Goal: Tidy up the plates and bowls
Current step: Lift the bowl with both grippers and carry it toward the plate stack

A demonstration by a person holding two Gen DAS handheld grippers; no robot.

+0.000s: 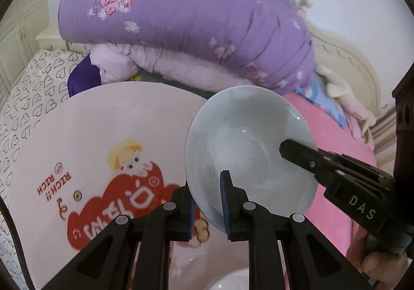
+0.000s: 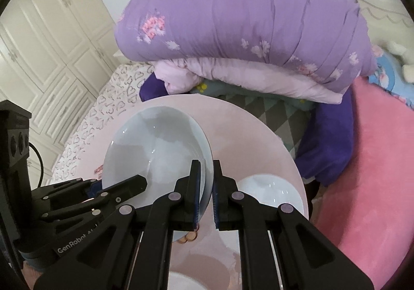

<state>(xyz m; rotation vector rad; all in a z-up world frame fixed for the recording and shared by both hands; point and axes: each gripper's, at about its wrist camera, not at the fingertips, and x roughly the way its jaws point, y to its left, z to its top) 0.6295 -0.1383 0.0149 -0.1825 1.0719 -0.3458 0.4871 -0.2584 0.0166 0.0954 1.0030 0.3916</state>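
Bowl (image 1: pixel 248 150) held up off round table (image 1: pixel 77 134), tilted on edge, rim clamped from two sides: left gripper (image 1: pixel 209 204) on near edge, right gripper (image 1: pixel 292 152) on edge to the right in left wrist view. In right wrist view bowl (image 2: pixel 155 150) sits left of centre, right gripper (image 2: pixel 205 186) on its right rim, left gripper (image 2: pixel 134 183) on its lower left. Table under and behind bowl. Second bowl (image 2: pixel 269 191) on table, right of the held one; third dish (image 2: pixel 181 281) at bottom edge, nearer camera. Folded quilts (image 2: pixel 245 26) stacked on bed behind table. Blanket (image 2: pixel 375 147) right of table, wardrobe (image 2: pixel 46 44) far left.
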